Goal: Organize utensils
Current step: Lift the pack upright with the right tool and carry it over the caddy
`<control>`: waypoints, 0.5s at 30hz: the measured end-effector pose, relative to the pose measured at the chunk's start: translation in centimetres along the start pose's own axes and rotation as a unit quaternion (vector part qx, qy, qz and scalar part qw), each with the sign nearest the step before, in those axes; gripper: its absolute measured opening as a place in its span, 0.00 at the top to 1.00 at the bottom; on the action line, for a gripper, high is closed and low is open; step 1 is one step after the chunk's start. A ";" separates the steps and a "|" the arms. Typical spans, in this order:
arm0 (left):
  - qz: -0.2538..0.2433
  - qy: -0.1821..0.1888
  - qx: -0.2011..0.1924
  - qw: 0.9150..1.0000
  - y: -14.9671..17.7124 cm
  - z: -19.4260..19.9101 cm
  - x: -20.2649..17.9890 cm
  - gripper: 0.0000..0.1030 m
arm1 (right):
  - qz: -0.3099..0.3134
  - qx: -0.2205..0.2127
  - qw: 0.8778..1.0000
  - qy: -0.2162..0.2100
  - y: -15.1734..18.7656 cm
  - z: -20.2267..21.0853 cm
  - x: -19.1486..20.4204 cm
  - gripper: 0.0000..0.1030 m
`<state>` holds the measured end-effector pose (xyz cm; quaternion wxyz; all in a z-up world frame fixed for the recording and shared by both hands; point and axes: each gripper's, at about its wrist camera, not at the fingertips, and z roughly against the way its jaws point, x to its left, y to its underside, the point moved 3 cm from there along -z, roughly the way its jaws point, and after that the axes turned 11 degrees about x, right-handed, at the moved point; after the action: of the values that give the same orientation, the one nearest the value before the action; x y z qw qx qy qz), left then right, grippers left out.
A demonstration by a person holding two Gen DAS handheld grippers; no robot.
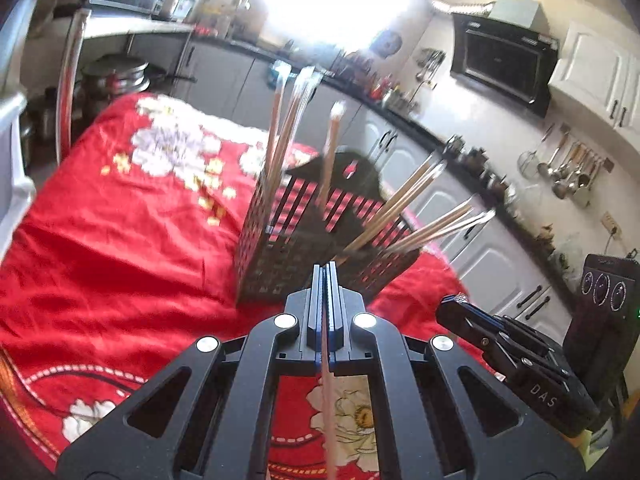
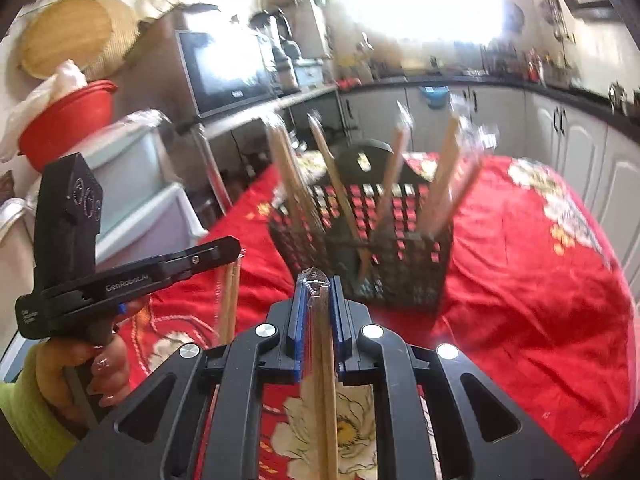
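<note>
A black perforated utensil basket (image 1: 280,248) stands upright on a red floral tablecloth (image 1: 120,240), at the centre of the left wrist view and just right of centre in the right wrist view (image 2: 400,264). Several wooden chopsticks (image 1: 404,200) stand in it: some near upright in its left part, others leaning out toward the right of the frame. Their tips look wrapped in clear film, though blur makes this hard to confirm.

At the bottom centre of the left wrist view, the left gripper (image 1: 329,268) hangs just in front of the basket. Its fingers (image 1: 318,300) are pressed almost together on a thin pale chopstick (image 1: 328,400), which runs down between them to the bottom edge. In the right wrist view the same gripper appears at the left (image 2: 224,250), held by a hand (image 2: 100,372) in a yellow-green sleeve, with wooden sticks hanging beneath its tip.

At the bottom centre of the right wrist view, the right gripper (image 2: 318,280) is near the basket. Its blue-lined fingers (image 2: 298,320) are narrowly parted and clamp a film-wrapped pair of chopsticks (image 2: 324,380).

Beyond the tabletop, white kitchen cabinets (image 1: 480,240) run under a dark counter, and ladles (image 1: 568,172) hang on the wall at the right.
</note>
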<state>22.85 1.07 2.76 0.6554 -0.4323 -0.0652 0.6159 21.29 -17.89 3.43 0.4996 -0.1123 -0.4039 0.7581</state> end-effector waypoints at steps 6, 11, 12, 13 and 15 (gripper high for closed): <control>-0.024 0.012 -0.038 0.999 -2.0 3.1 -1.3 1.00 | 0.014 -0.046 0.999 0.002 -1.5 3.0 1.5 0.89; -0.041 0.021 -0.063 0.997 -3.5 5.0 -2.3 1.00 | 0.017 -0.080 0.997 0.002 -2.6 4.9 2.0 0.90; -0.044 0.022 -0.067 0.997 -3.8 5.4 -2.5 1.00 | 0.018 -0.088 0.996 0.001 -2.9 5.2 2.1 0.90; -0.046 0.023 -0.071 0.996 -4.1 5.6 -2.6 1.00 | 0.019 -0.092 0.996 0.002 -3.2 5.4 2.1 0.90; -0.051 0.026 -0.080 0.995 -4.9 6.3 -3.0 1.00 | 0.021 -0.105 0.994 0.003 -3.6 5.9 2.4 0.90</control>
<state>21.93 2.16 11.15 0.6507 -0.4956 -0.1195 0.5627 19.19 -18.20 10.47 0.4702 -0.1743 -0.4774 0.7215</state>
